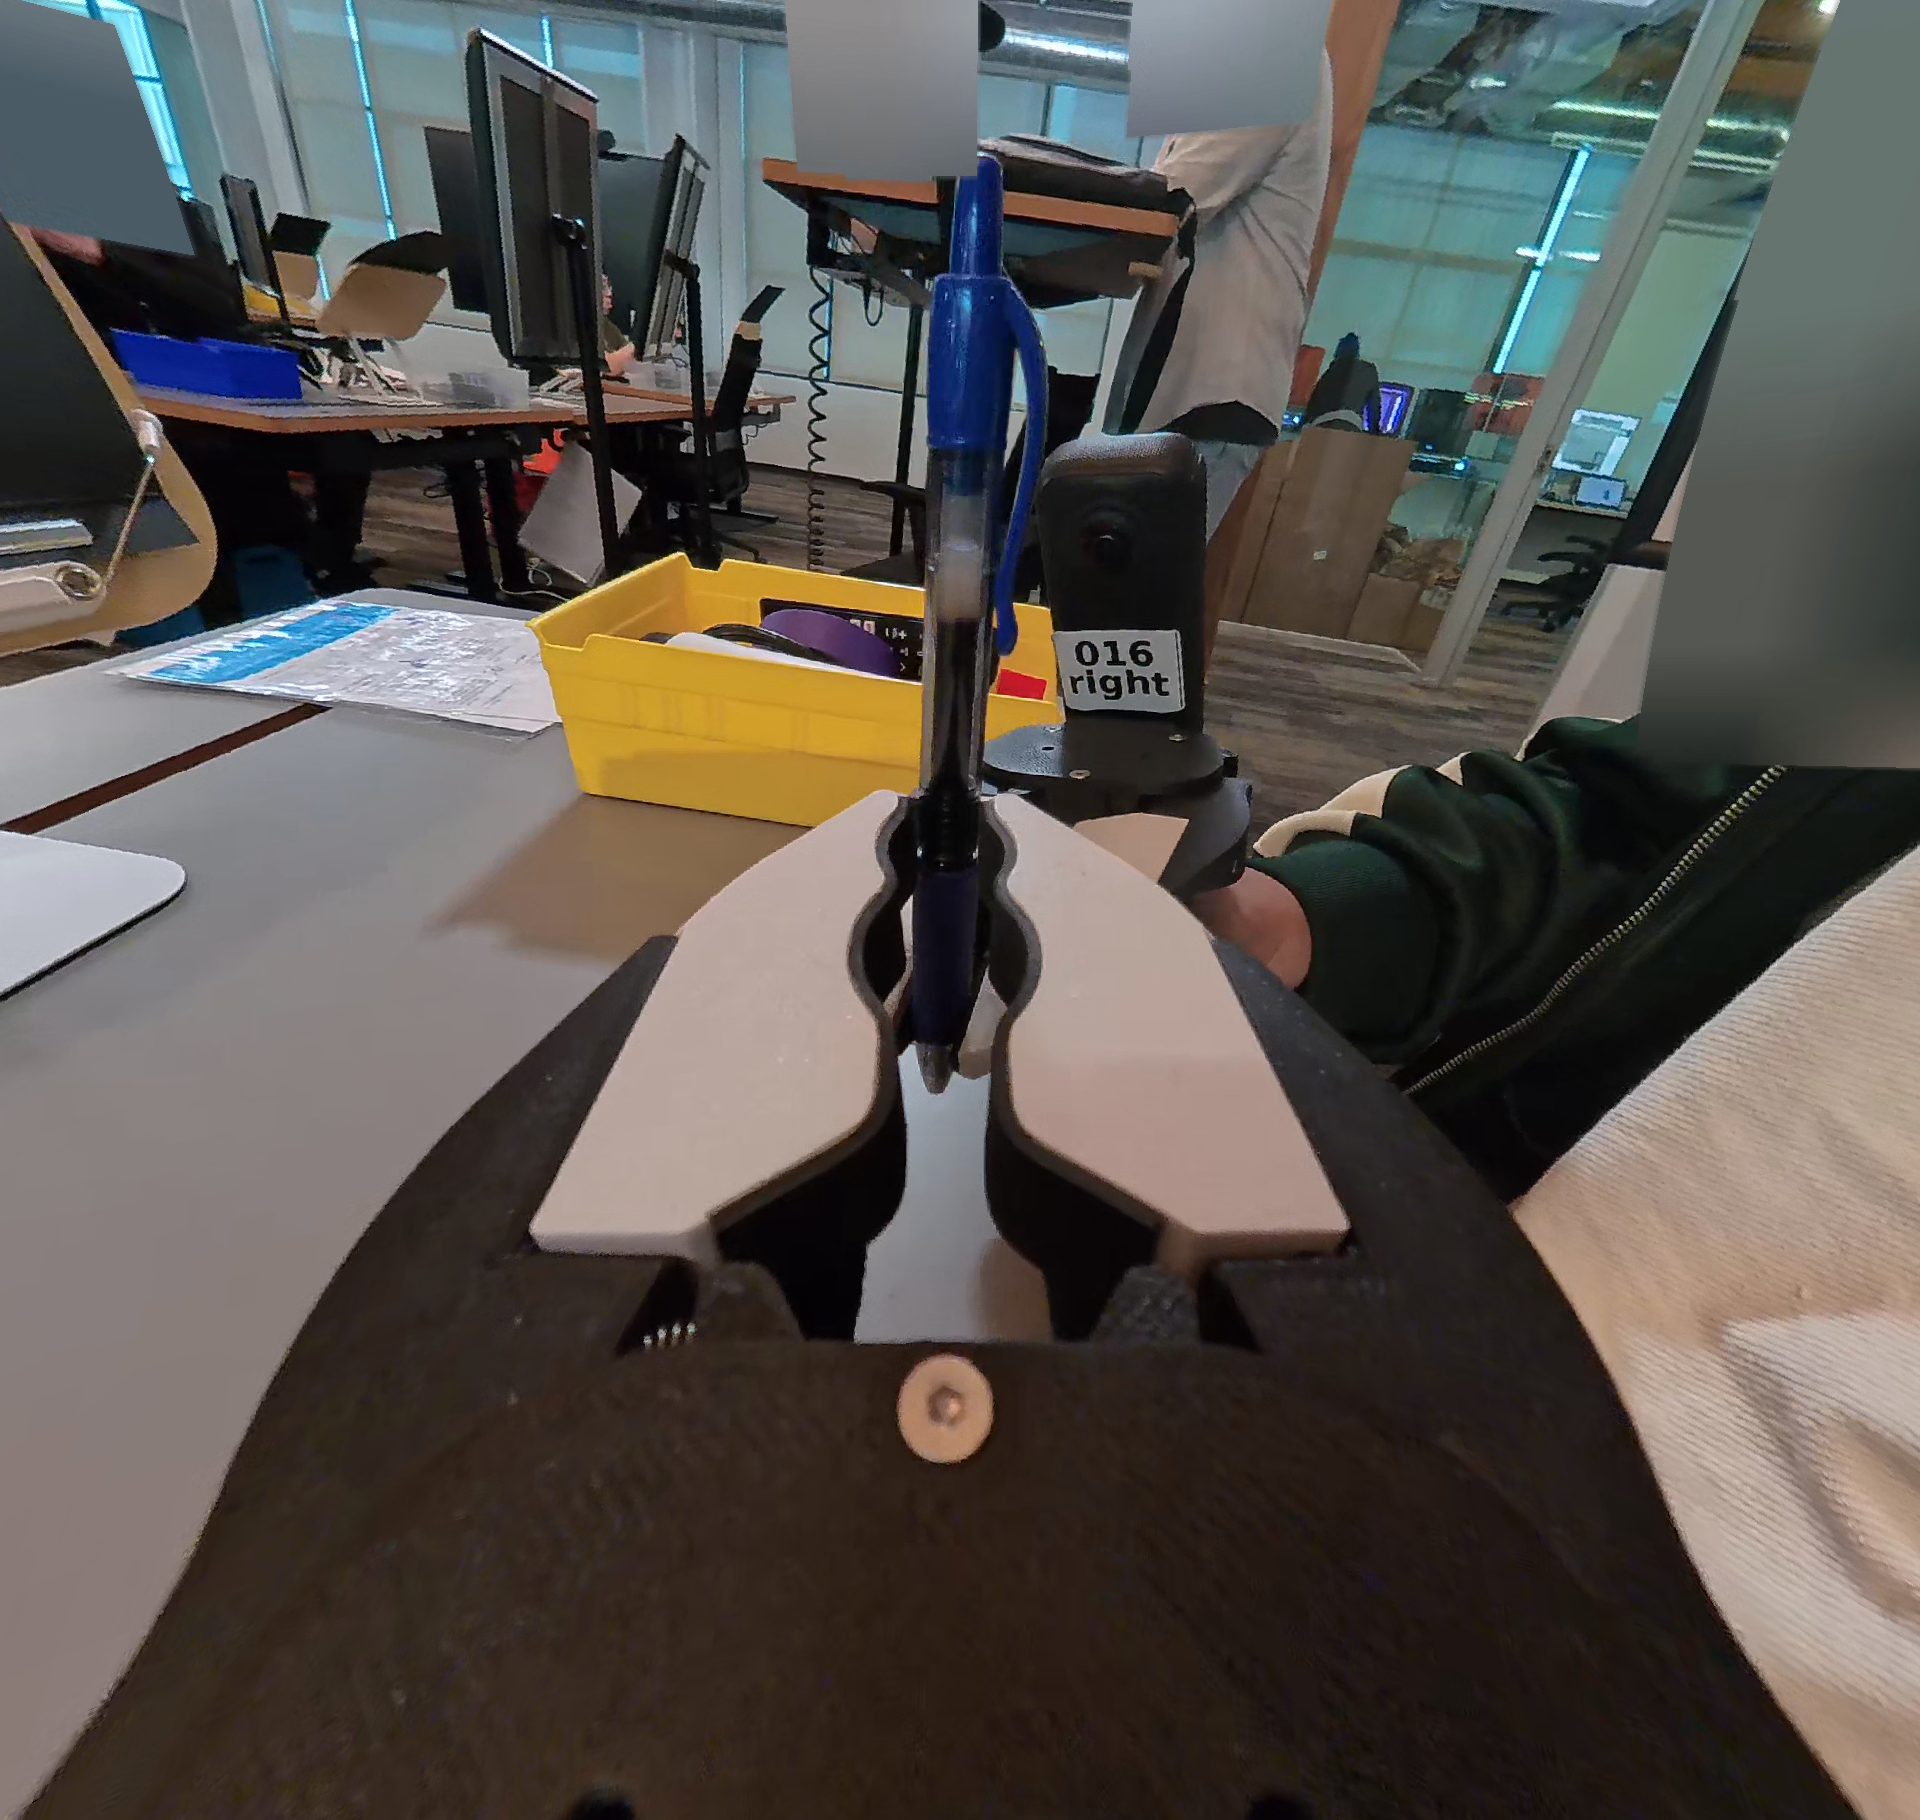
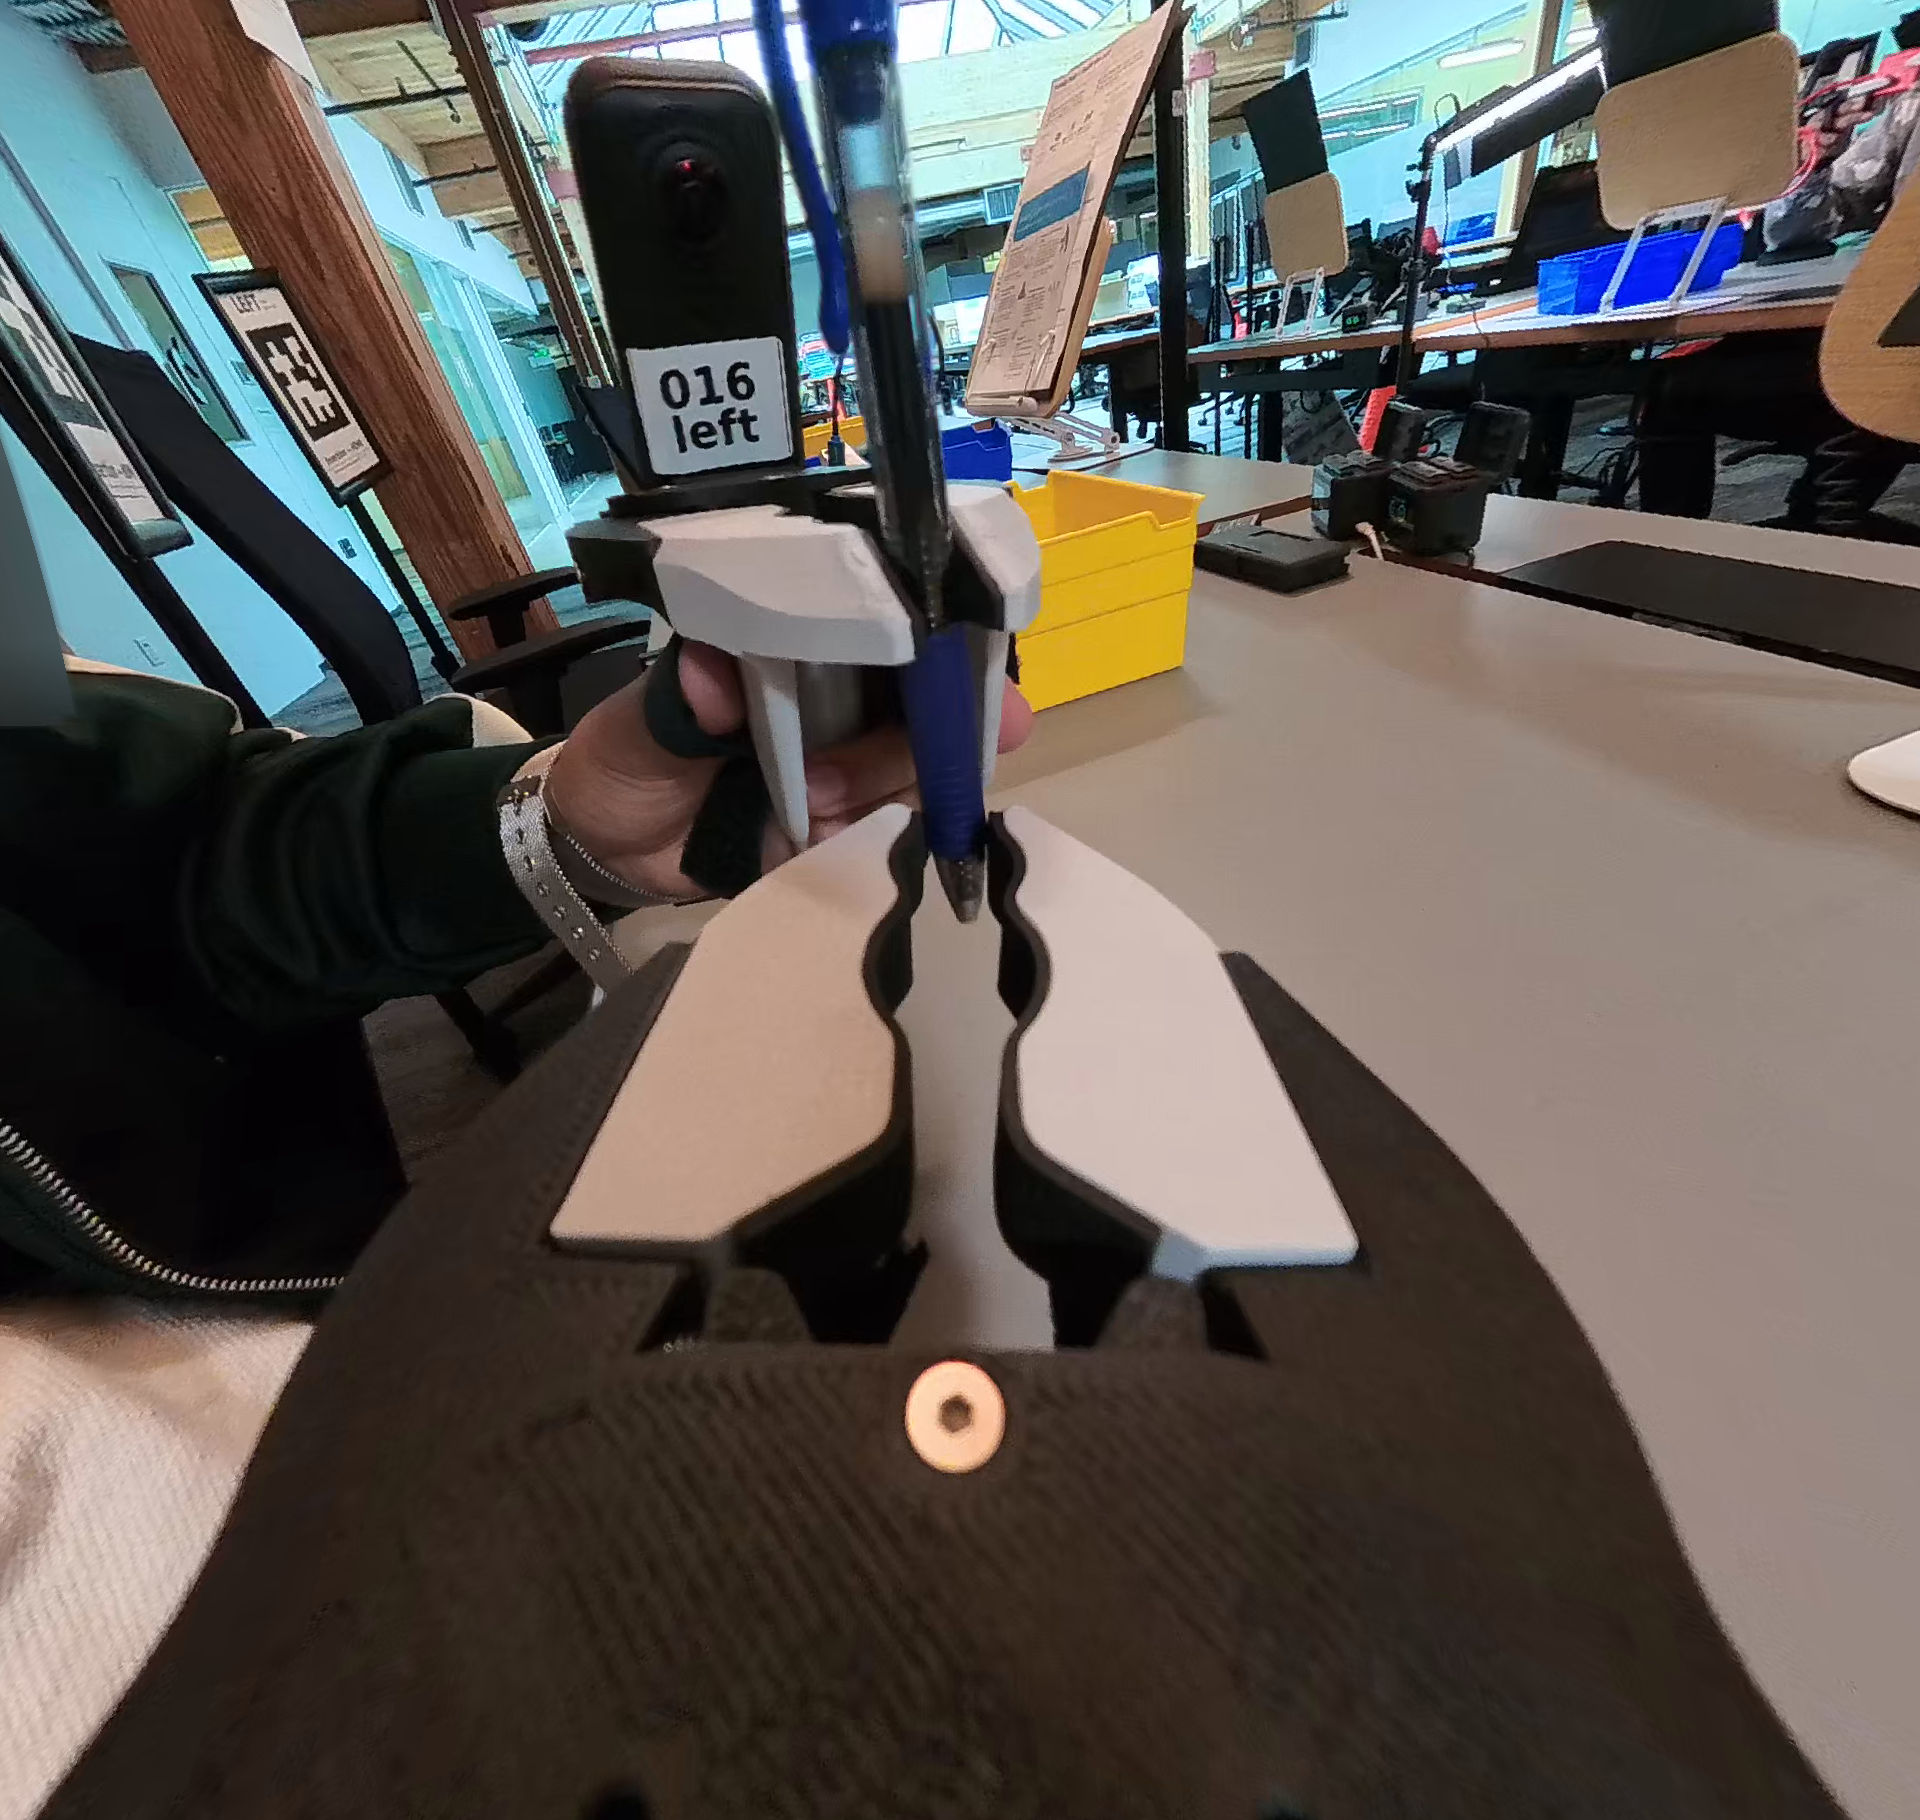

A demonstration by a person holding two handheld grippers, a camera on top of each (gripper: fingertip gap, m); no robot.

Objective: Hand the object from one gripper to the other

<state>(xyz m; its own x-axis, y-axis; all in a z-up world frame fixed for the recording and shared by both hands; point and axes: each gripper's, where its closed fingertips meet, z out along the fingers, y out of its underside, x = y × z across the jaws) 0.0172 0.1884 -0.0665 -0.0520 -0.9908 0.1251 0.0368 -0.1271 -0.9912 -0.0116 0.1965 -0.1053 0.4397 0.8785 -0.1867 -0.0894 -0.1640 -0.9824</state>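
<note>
Left gripper (image 1: 940, 825) clenched on pen (image 1: 966, 482). Right gripper (image 2: 954, 835) parted, tip between fingers at 12 o'clock. Risk: early release, pen drops.

bright daylight, windows | soft shadows | fisheye edge warp | near parts blurred

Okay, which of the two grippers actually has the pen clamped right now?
The left gripper: it is shut on the blue pen. The right gripper is open, the pen's tip merely sitting between its fingertips.
</note>
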